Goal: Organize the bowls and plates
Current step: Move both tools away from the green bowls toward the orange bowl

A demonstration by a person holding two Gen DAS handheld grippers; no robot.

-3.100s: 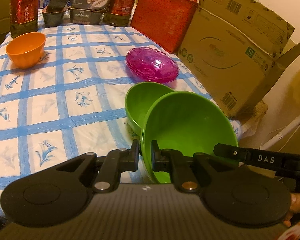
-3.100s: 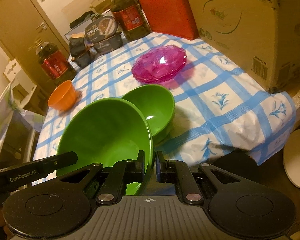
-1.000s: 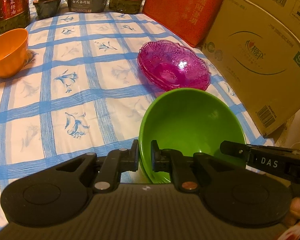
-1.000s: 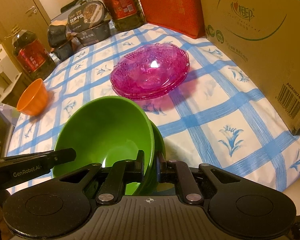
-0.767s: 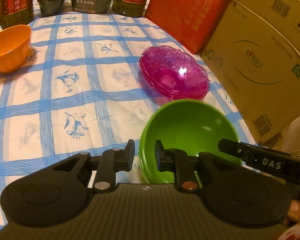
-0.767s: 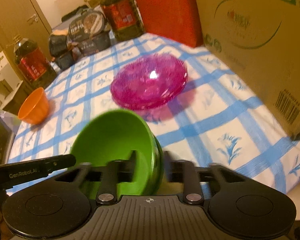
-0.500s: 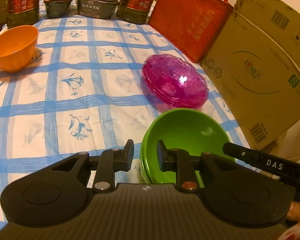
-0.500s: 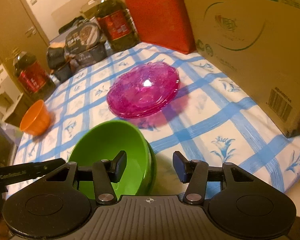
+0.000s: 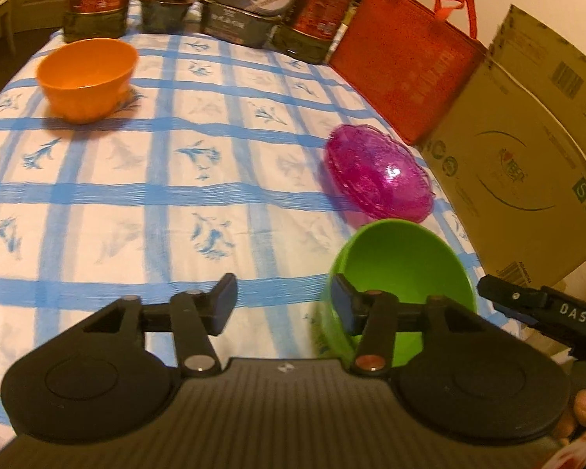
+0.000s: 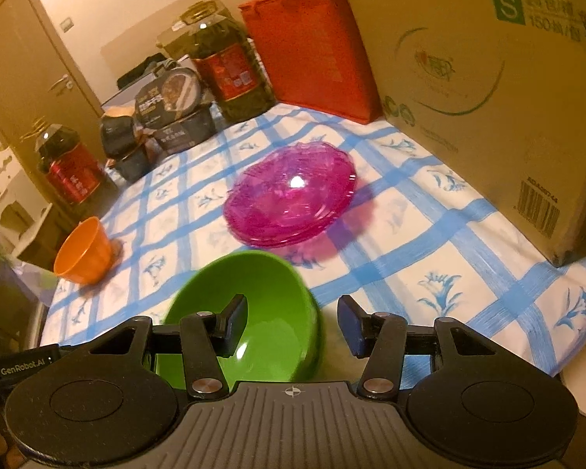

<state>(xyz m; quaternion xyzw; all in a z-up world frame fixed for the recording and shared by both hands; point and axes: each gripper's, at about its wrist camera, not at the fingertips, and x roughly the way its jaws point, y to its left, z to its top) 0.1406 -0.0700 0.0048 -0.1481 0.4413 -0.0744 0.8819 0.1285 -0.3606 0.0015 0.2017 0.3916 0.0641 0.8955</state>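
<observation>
Two green bowls (image 9: 402,265) sit nested near the table's front right corner, also seen in the right wrist view (image 10: 261,301). My left gripper (image 9: 283,299) is open and empty, just left of the bowls, its right finger by their near rim. My right gripper (image 10: 293,324) is open and empty above the bowls' right rim. A stack of pink glass plates (image 9: 379,174) lies just beyond the green bowls, also in the right wrist view (image 10: 293,195). An orange bowl (image 9: 86,78) stands alone at the far left, also in the right wrist view (image 10: 84,252).
A blue-checked tablecloth (image 9: 175,179) covers the table. A large cardboard box (image 10: 488,78) and a red bag (image 10: 308,43) stand along the right side. Oil bottles (image 10: 226,62) and food containers (image 10: 168,117) line the far edge. The table edge (image 10: 566,355) is close at right.
The held green bowl was lowered into the other green bowl. Both grippers then opened, let go of its rim and drew back; the left one shifted left.
</observation>
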